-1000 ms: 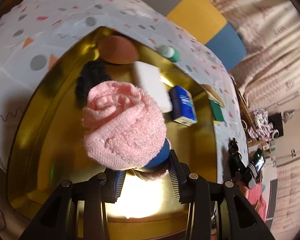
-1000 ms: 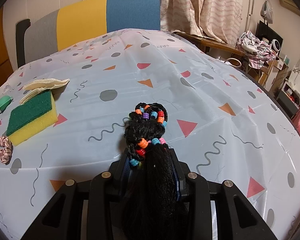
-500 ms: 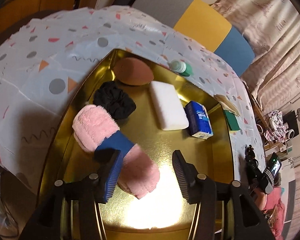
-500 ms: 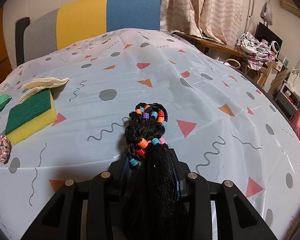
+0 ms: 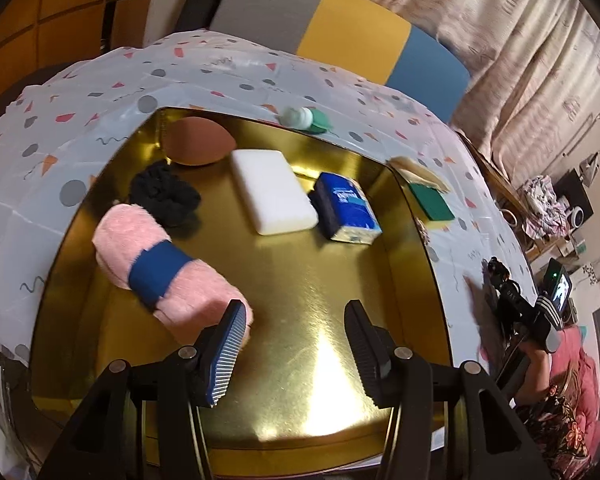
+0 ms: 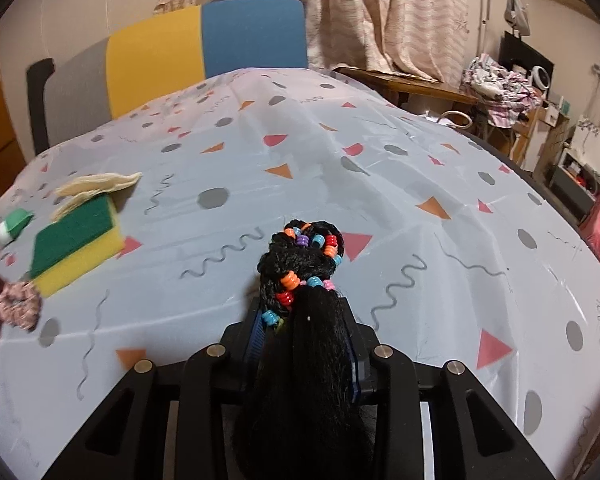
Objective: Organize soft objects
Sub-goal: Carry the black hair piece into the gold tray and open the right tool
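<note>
A rolled pink towel (image 5: 156, 264) with a blue band lies on its side in the gold tray (image 5: 320, 280), at its left. My left gripper (image 5: 294, 312) hovers above the tray, open, with nothing between its pads; the towel's near end sits just beyond the left finger (image 5: 224, 352). In the right wrist view my right gripper (image 6: 302, 312) is shut on a black hairpiece (image 6: 304, 264) with coloured beads, held over the patterned tablecloth (image 6: 380, 200).
The tray also holds a black scrunchie (image 5: 166, 196), a brown pad (image 5: 198, 144), a white sponge (image 5: 274, 196) and a blue tissue pack (image 5: 346, 210). On the cloth lie a green-yellow sponge (image 6: 80, 240), a beige cloth (image 6: 96, 184), a pink scrunchie (image 6: 18, 304) and a small green bottle (image 6: 14, 226).
My left gripper opened and let go of the pink towel, which now lies in the tray, then drew back and up. The right gripper still holds the hairpiece and has not moved.
</note>
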Tool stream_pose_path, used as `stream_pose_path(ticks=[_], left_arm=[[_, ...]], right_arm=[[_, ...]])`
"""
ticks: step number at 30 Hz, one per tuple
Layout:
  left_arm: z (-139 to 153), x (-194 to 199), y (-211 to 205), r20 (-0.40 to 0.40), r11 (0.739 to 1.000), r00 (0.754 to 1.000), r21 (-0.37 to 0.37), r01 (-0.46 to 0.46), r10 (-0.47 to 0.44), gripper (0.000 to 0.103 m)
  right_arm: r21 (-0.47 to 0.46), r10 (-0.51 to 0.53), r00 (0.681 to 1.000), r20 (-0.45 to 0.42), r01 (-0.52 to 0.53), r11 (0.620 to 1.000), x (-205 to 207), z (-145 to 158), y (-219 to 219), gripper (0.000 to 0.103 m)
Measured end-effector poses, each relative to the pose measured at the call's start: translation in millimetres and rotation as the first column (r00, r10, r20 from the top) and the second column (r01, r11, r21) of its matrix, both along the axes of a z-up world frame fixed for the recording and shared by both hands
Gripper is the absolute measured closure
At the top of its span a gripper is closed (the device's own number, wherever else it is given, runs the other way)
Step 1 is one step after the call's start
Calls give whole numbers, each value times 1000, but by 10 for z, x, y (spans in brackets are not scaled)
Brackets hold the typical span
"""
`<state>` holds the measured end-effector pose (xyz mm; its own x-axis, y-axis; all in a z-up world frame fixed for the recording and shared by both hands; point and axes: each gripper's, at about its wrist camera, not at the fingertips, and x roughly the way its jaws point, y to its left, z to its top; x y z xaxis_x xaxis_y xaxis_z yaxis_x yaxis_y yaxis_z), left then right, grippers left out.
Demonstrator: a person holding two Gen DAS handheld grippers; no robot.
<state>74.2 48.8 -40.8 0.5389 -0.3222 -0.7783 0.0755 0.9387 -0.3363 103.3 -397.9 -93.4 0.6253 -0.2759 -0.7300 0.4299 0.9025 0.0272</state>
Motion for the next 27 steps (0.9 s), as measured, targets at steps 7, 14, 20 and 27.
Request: stream_pose_path(ticks=[7, 14, 20, 27], left_arm=[[-4, -43, 17, -3, 1000, 1000, 14, -24, 24, 51], [-8, -72, 164, -11, 997, 997, 6, -74, 74, 51], [31, -80, 290, -6, 994, 994, -5, -112, 112, 51], [63, -73, 451, -15, 986, 986, -10, -166, 166, 51]], right_arm=[[38, 165, 985, 40, -167, 985, -195, 242, 498, 69], [78, 382, 913, 142, -395, 915, -176, 667, 1252, 70], [70, 551, 817, 170, -568, 820, -141, 911, 1965, 70], [72, 730, 668, 143, -743, 666, -121, 947, 2779, 70]])
